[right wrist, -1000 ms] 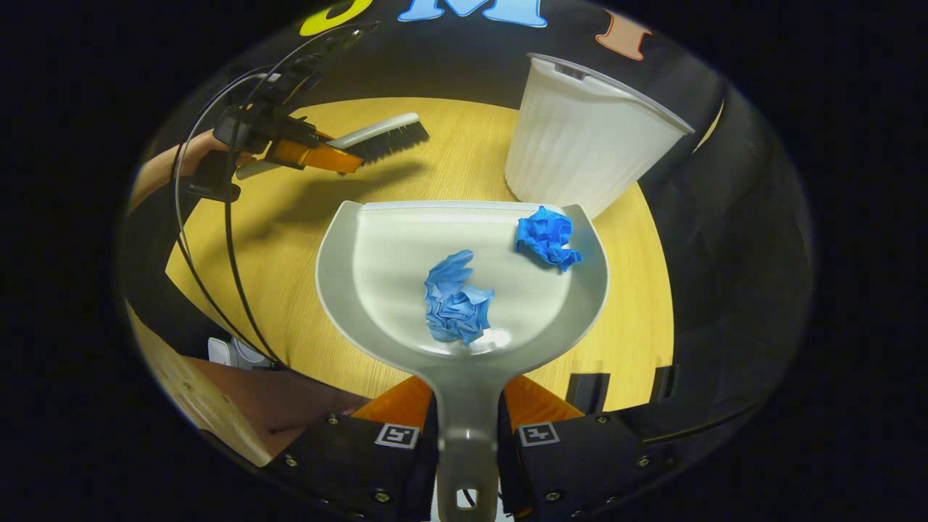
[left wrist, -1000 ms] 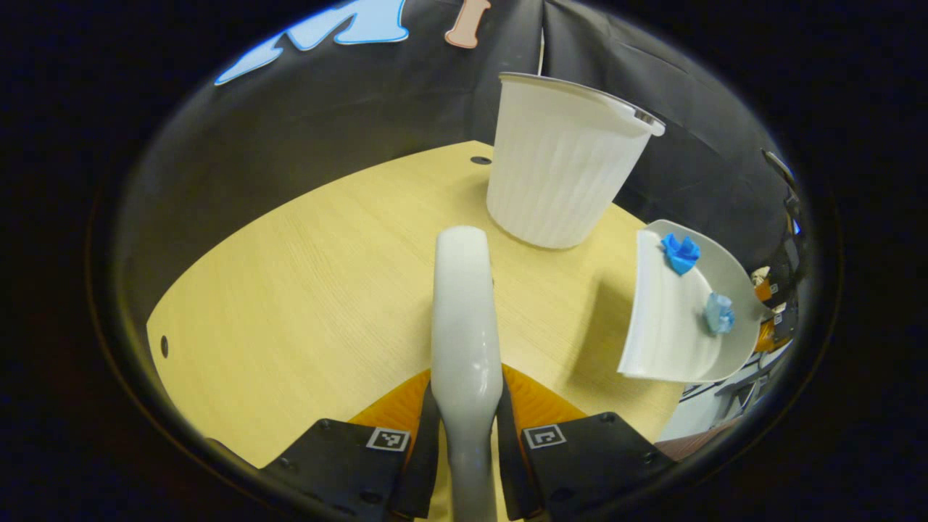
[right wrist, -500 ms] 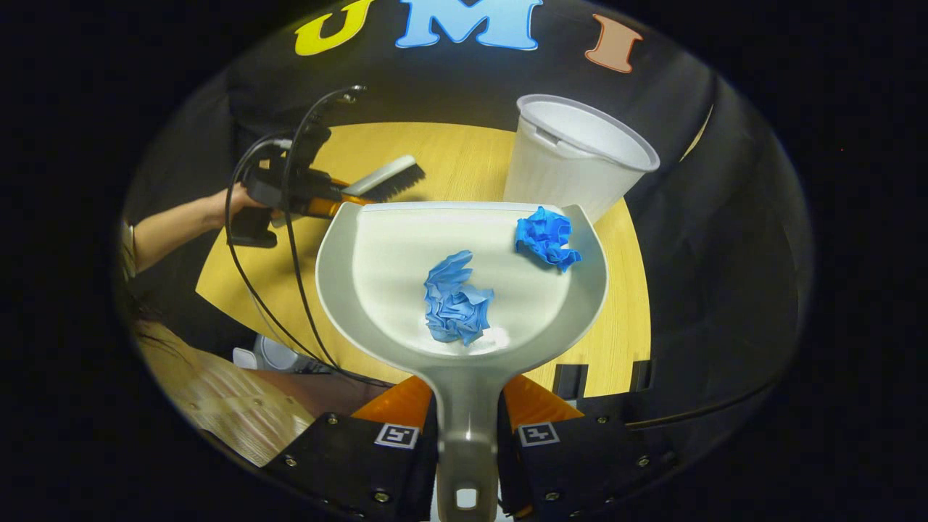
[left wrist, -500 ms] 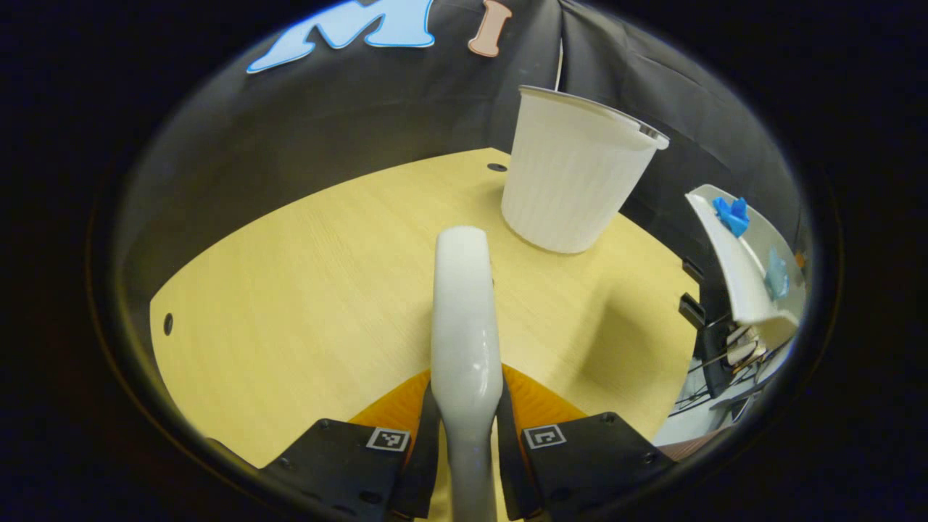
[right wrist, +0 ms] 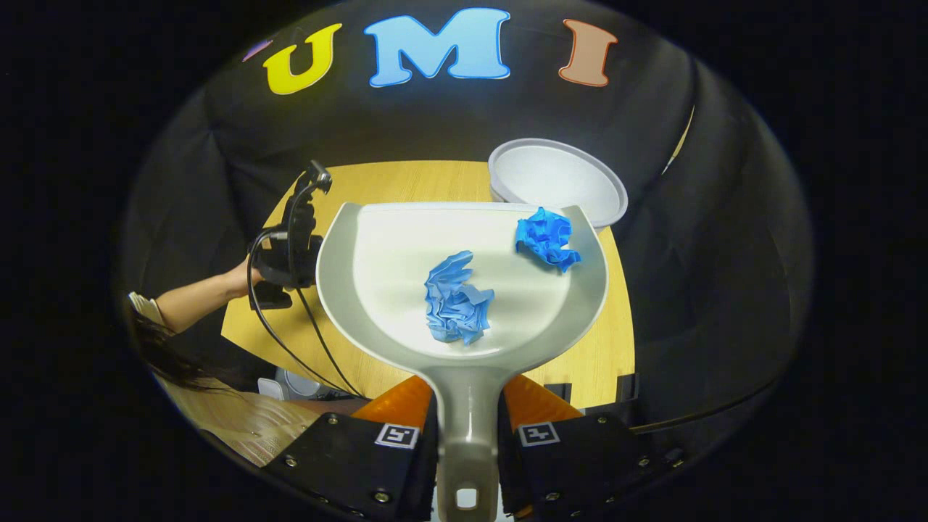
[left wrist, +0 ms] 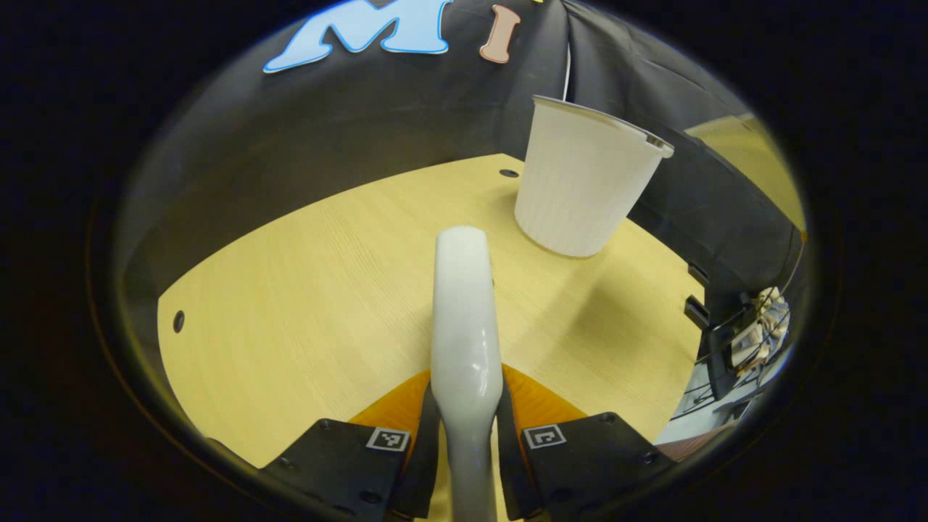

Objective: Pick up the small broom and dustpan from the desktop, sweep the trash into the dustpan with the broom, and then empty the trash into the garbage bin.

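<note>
Because both crumpled balls of blue paper already lie inside it, the pale grey plastic dustpan (right wrist: 464, 279) is held roughly level and high above the light wooden desktop (right wrist: 623, 348), its raised back wall toward the handle, which likely keeps the load from sliding off. The right gripper (right wrist: 467, 442) pinches the dustpan's narrow handle from both sides, low in the right gripper view. The darker blue ball (right wrist: 546, 238) sits near the pan's open front lip on the right, while the paler blue ball (right wrist: 455, 299) rests nearer the middle, so a forward tilt would probably send the darker one out first. The white ribbed plastic garbage bin (right wrist: 557, 180) stands on the far right of the desktop, just beyond that lip, its open mouth seen from above; the pan appears lined up for tipping. In the left gripper view, the left gripper (left wrist: 467, 435) is clamped on the glossy white handle of the small broom (left wrist: 465, 319), held over the bare desktop to the left of the bin, seemingly parked clear of the pour.
</note>
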